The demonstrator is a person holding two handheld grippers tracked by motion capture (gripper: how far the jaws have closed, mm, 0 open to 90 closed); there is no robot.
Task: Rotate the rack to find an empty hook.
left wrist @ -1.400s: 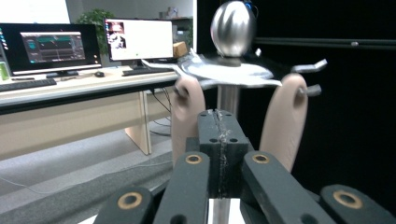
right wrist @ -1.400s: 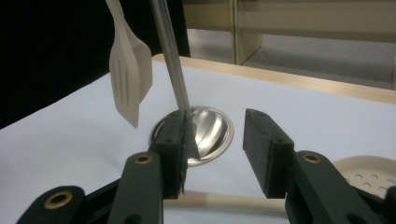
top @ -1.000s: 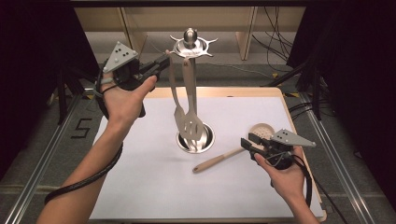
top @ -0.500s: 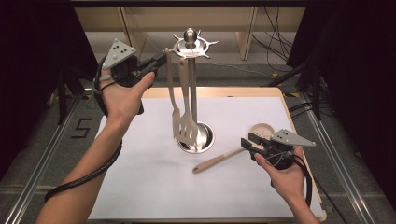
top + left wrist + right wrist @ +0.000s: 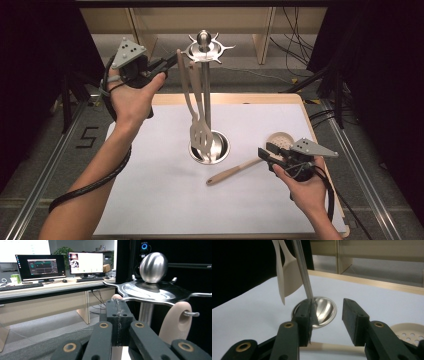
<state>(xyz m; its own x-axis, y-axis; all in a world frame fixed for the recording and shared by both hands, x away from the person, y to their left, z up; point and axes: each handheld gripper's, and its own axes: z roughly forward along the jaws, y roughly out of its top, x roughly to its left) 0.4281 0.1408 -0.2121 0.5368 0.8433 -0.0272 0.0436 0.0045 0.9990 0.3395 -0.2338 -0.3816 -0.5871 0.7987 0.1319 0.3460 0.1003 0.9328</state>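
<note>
A steel utensil stand (image 5: 204, 47) rises from its round base (image 5: 215, 150) mid-table. Two beige spatulas hang along its pole. My left gripper (image 5: 175, 56) is shut on the top of the left spatula (image 5: 186, 95), level with the hook ring. In the left gripper view the jaws (image 5: 117, 307) pinch that handle's tip (image 5: 117, 297); the other spatula's handle (image 5: 176, 322) hangs on a hook. A beige slotted spoon (image 5: 232, 172) lies flat on the white mat. My right gripper (image 5: 267, 151) stands open over the spoon's neck, and its view shows the open gripper (image 5: 329, 312) above the handle (image 5: 324, 347).
The white mat (image 5: 150, 200) covers a wooden tabletop (image 5: 300, 100). Wooden shelving and cables sit behind the table. A desk with monitors (image 5: 42, 266) shows far off in the left gripper view. The spoon's perforated bowl (image 5: 409, 335) lies right of my right jaws.
My left gripper has lifted the held spatula slightly and drawn it left, so its head has risen off the stand's base. The right gripper and spoon have not moved.
</note>
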